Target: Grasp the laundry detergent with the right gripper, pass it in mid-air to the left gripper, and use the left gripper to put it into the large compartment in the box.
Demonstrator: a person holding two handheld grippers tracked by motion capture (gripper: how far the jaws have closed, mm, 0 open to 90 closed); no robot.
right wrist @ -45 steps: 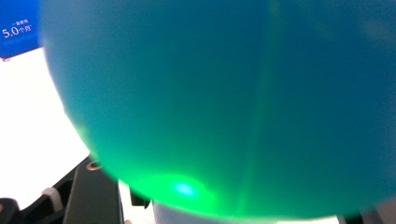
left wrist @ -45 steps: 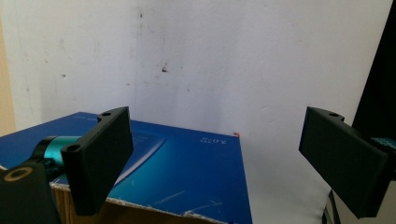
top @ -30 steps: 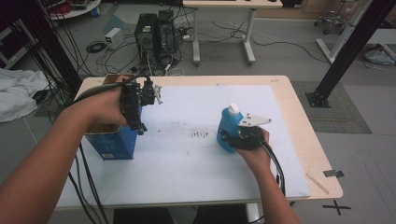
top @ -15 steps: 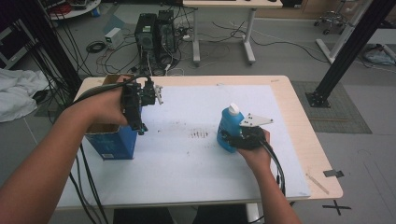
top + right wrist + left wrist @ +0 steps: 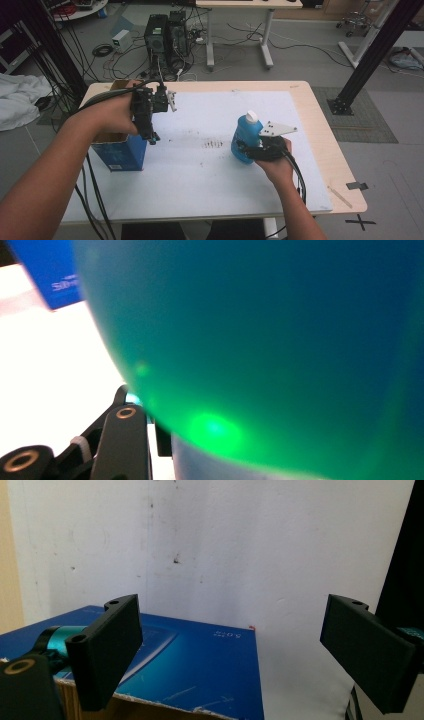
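Observation:
A blue bottle (image 5: 245, 136) with a white cap stands upright on the white mat (image 5: 200, 175), right of centre. My right gripper (image 5: 249, 149) is shut on the bottle's lower body from the near side; in the right gripper view the bottle (image 5: 280, 340) looms close and blurred above one black finger (image 5: 125, 440). My left gripper (image 5: 151, 137) hangs open, pointing down over the right end of an open blue cardboard box (image 5: 120, 152). In the left gripper view my left gripper (image 5: 232, 607) has nothing between its wide-apart jaws, and the blue box (image 5: 200, 670) lies below them.
The wooden table (image 5: 325, 125) carries the white mat, which has dark smudges (image 5: 214, 144) near its middle. Black cables trail from both grippers off the near edge. On the floor behind the table are computer towers (image 5: 167, 32) and another desk's legs.

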